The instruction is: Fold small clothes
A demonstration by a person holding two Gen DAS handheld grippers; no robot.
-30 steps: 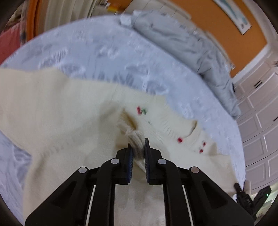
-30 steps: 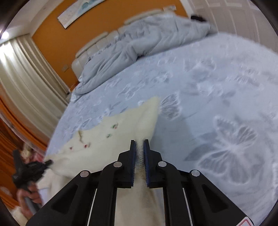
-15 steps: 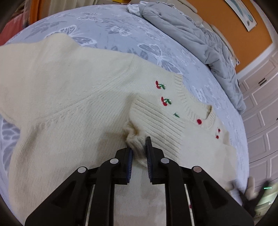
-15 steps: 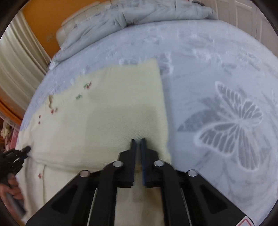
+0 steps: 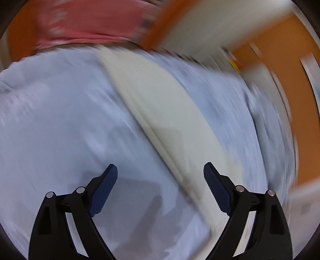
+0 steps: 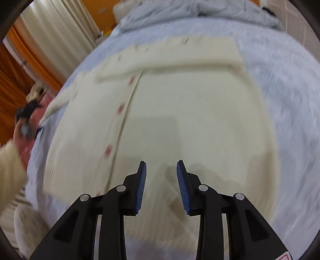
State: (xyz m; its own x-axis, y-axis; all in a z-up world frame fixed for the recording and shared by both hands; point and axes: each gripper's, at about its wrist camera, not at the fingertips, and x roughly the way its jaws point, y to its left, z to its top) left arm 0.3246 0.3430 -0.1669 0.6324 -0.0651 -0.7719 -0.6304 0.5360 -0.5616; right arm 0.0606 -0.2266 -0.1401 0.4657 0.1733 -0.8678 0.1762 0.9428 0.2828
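A cream knitted cardigan (image 6: 180, 104) with red buttons lies flat on the pale blue bedspread (image 6: 290, 84), with a sleeve folded across its top. My right gripper (image 6: 161, 176) is open and empty just above the cardigan's lower part. In the blurred left wrist view, a cream strip of the cardigan (image 5: 164, 112) runs diagonally over the bedspread (image 5: 60, 130). My left gripper (image 5: 160, 180) is wide open and empty above its lower end.
A grey duvet (image 6: 200, 12) is bunched at the head of the bed. Cream curtains (image 6: 60, 30) and an orange wall stand to the left. The person's sleeve and hand (image 6: 12, 164) show at the left edge. Pink fabric (image 5: 90, 22) lies beyond the bed.
Both grippers have let go of the cardigan and opened. The left gripper swung away fast and its view is blurred. The right gripper pulled back, and more of the cardigan shows.
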